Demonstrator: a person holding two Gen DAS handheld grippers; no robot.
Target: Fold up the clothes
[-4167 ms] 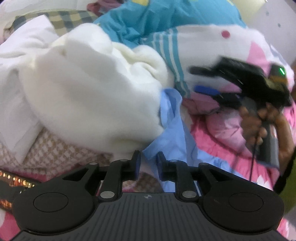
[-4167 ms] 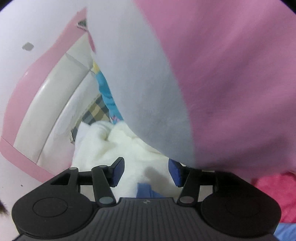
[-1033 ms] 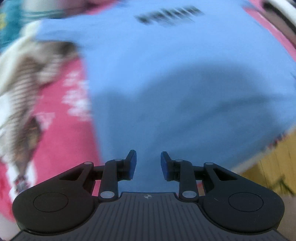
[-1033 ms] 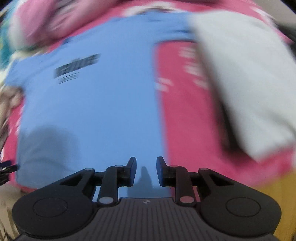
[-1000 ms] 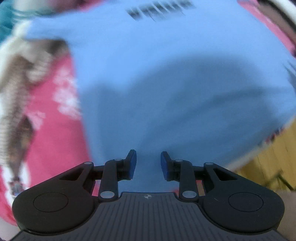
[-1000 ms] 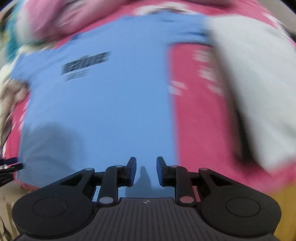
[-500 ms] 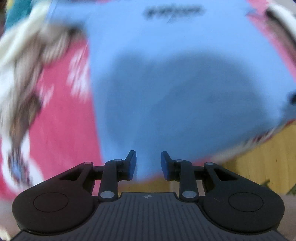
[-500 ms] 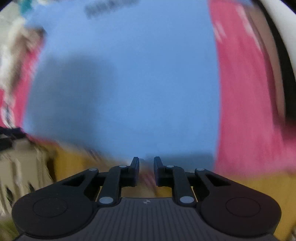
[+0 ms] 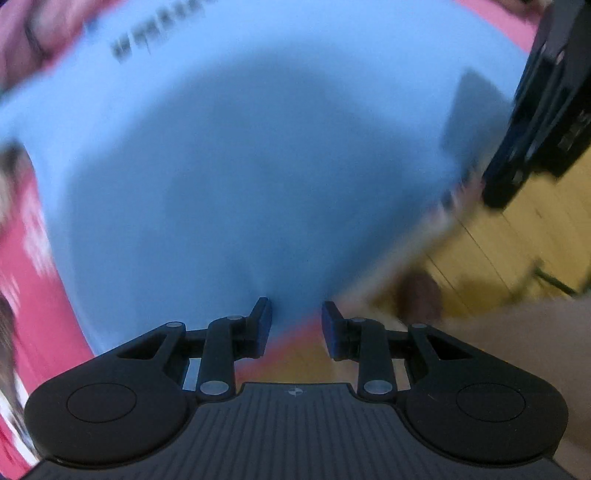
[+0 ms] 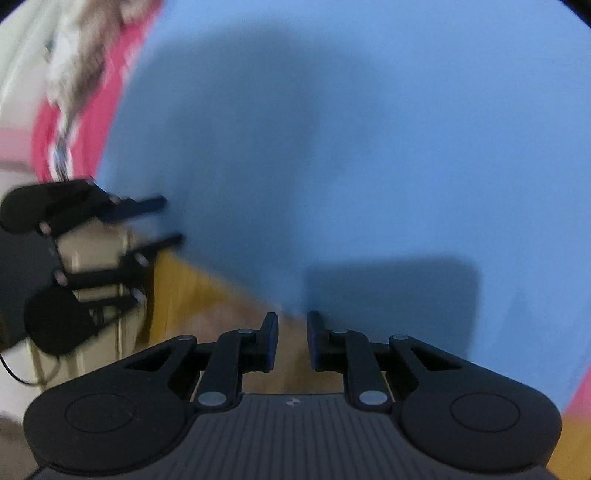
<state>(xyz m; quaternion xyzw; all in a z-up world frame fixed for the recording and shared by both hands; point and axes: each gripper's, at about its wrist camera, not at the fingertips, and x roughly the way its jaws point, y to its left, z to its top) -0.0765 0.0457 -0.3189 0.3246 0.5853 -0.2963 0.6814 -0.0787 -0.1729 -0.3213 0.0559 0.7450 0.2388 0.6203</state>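
Left wrist view: one blue shirt, two claws, left claw and right claw both narrowly parted, empty.

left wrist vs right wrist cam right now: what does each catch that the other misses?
Left wrist only: the dark printed text near the far end of the blue T-shirt, and the right hand-held gripper's black body at the upper right edge, too blurred to read its jaws.

Right wrist only: the left hand-held gripper seen from the side at the shirt's edge, jaws apart, plus a blurred brown-and-white cloth at upper left.

Both: the blue T-shirt spread flat on the pink bedding, the yellow wooden floor beyond the bed's edge, and each camera's own jaws gapped with nothing gripped.
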